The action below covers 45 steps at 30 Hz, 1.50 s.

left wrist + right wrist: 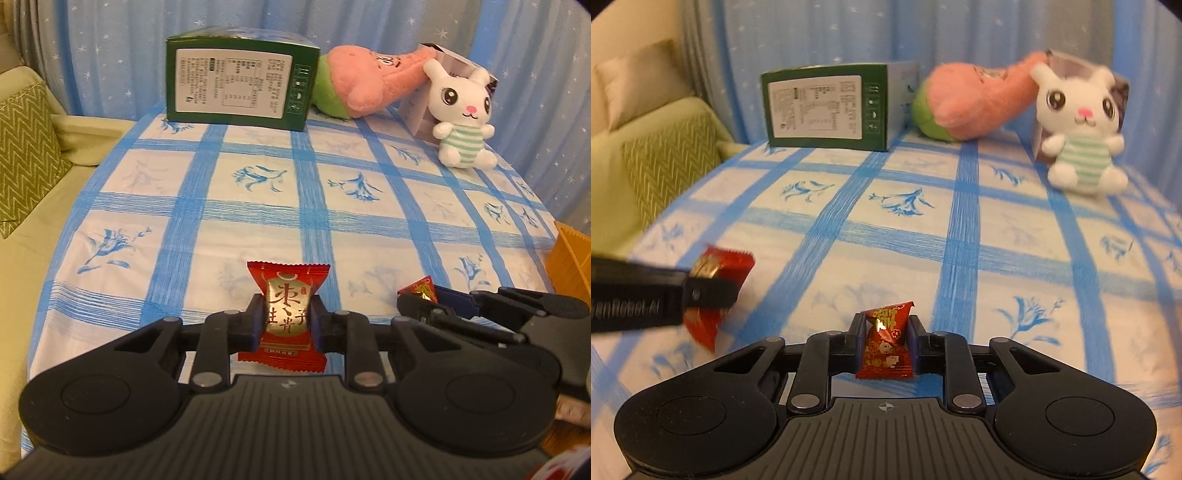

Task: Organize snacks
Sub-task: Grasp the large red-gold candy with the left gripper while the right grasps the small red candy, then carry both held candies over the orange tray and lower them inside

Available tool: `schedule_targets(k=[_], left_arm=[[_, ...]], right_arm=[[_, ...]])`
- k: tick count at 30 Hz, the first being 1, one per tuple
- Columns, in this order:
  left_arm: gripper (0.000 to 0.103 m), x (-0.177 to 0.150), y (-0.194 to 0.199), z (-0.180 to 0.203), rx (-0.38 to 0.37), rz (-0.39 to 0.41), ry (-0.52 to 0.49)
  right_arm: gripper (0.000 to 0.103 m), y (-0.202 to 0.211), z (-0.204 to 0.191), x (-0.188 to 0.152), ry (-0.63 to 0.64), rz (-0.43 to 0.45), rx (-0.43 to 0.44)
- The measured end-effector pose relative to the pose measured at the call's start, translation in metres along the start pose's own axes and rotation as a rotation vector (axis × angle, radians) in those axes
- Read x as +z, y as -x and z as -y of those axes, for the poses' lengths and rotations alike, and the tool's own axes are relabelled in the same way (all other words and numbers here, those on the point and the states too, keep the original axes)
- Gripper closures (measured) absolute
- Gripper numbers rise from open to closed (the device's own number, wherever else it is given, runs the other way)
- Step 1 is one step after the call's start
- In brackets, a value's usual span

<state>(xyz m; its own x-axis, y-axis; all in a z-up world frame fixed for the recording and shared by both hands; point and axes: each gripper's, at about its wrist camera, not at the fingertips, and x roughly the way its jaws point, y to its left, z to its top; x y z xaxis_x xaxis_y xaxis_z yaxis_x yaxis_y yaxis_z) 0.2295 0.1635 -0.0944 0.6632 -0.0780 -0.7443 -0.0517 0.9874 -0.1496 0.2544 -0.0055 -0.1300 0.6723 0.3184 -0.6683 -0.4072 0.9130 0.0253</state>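
Note:
My left gripper [287,314] is shut on a red and gold snack packet [286,295], held upright above the blue checked tablecloth [258,206]. My right gripper [885,332] is shut on a small red wrapped candy [886,343]. The right gripper with its candy also shows at the right of the left wrist view [421,291]. The left gripper with its packet shows at the left of the right wrist view [713,280], blurred.
A green box [240,81] stands at the table's far edge. Beside it lie a pink and green plush [365,81] and a white bunny plush [461,118] against a small box. An orange container [572,258] is at the right edge. A sofa with cushion [26,147] is on the left.

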Motion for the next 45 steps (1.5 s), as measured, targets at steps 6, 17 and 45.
schedule_targets(k=[6,17,45], left_arm=[[0.081,-0.004,0.001,0.012,-0.044,-0.011,-0.029],[0.081,-0.037,0.030,0.062,-0.159,-0.006,-0.067],[0.081,-0.101,0.166,0.164,-0.149,0.055,-0.035]], right_arm=[[0.082,0.028,0.016,-0.018,-0.030,0.026,-0.009],[0.082,0.103,0.058,-0.045,-0.152,0.034,-0.047],[0.082,0.271,0.117,-0.100,-0.298,0.128,-0.084]])
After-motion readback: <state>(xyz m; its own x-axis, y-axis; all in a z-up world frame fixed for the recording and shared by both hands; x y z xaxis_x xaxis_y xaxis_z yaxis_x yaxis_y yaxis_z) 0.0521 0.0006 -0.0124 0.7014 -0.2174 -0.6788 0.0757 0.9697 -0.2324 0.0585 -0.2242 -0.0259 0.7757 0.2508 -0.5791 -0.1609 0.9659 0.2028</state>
